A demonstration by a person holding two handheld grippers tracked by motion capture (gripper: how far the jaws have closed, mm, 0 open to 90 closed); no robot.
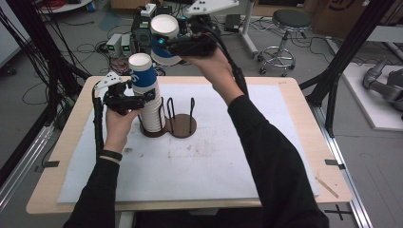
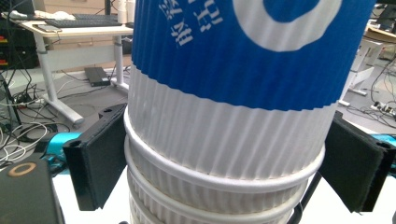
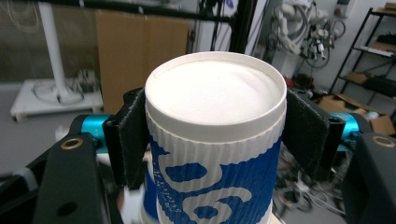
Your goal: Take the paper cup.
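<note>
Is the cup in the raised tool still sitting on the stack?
No, the right tool holds one cup in the air, apart from the stack.

- Lifted cup (image 3: 215, 140): white ribbed paper with bold blue curling shapes, plain white base facing up.
- Cup stack (image 2: 224, 140): top cup blue with a white ring and white lettering above a white ribbed band; white rolled rims below.
- Cup holder (image 1: 178, 128): dark brown base, seemingly black wire loops.
- Surface (image 1: 294, 85): pale wood edge under a white mat (image 1: 190, 166).
- Hand-held gripper pads (image 2: 100, 154): black, with turquoise parts behind.
</note>
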